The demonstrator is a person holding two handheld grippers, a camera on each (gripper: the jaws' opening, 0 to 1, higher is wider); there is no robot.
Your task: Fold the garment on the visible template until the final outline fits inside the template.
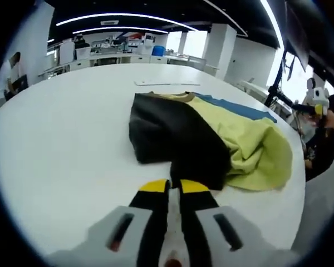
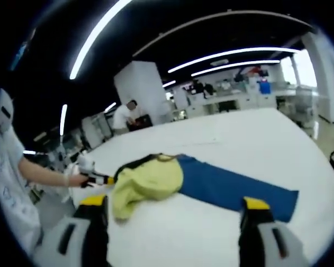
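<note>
Presently left tongs [image 1: 174, 186] clenched on the garment's [image 1: 178, 136] black edge; right tongs [image 2: 175, 203] released above blue template [image 2: 234, 189].

We find no text, label, brand, number or sign that we can read in either view. The garment [image 1: 211, 139] carries no print or tag that we can make out, and the blue template [image 2: 234, 189] beneath it is plain. The white desk [image 1: 72, 139] bears no markings, and the boxes and shelves at the far end of the room are too small and blurred for us to read anything.
</note>
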